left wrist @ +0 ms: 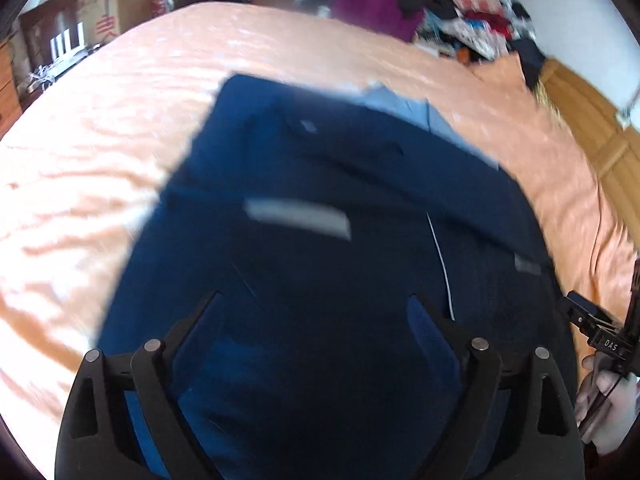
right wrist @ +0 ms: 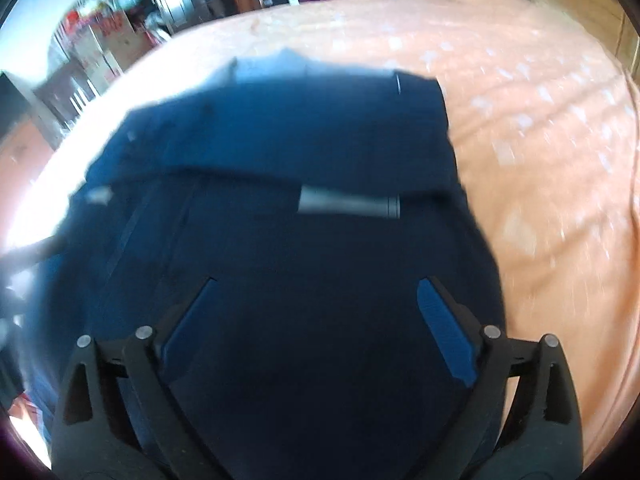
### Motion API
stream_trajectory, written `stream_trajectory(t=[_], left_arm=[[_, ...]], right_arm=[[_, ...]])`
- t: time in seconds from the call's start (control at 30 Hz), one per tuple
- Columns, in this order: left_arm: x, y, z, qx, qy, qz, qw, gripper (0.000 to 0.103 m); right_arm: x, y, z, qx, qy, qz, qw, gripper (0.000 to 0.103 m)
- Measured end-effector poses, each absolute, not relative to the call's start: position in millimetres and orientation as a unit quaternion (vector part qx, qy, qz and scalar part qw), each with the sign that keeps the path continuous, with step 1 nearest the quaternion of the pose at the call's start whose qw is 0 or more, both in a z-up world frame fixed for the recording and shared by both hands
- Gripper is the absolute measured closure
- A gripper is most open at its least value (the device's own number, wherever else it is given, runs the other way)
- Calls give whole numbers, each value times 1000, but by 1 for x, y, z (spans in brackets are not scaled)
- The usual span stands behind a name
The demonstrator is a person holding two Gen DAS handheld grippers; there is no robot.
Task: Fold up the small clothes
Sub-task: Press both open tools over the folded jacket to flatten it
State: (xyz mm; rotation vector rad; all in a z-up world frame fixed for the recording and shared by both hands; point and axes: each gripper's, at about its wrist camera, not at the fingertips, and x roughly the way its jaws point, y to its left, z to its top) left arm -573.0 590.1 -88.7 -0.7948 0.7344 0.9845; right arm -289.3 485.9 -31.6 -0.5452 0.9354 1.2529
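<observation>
Motion blur smears my navy garment and its grey label; its lower part runs off frame at 6 o'clock. At 1 o'clock, the clothes pile stays unreadable.

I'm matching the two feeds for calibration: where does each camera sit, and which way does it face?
Left wrist: on the left gripper, jaws open, looking down over the navy garment on the orange bedspread; a hand shows at right.
Right wrist: on the right gripper, jaws open, facing the same garment; no hand visible.
Shared: garment, its grey label, bedspread.
</observation>
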Motion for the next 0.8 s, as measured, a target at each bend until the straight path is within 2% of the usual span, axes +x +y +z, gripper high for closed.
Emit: stream_trajectory(t=[0.2,0.43,0.8], left_arm=[[-546,567,-117,-314,396,447,738,0],[-542,562,-118,-292,427,457,724,0],[-554,579,-123,-311,391,453,738,0]], right_arm=[[-303,474,-60,-271,422,526,687,0],[-309,475,-64,-280,413,519,694,0],[-305,476,-72,-266,410,528,695,0]])
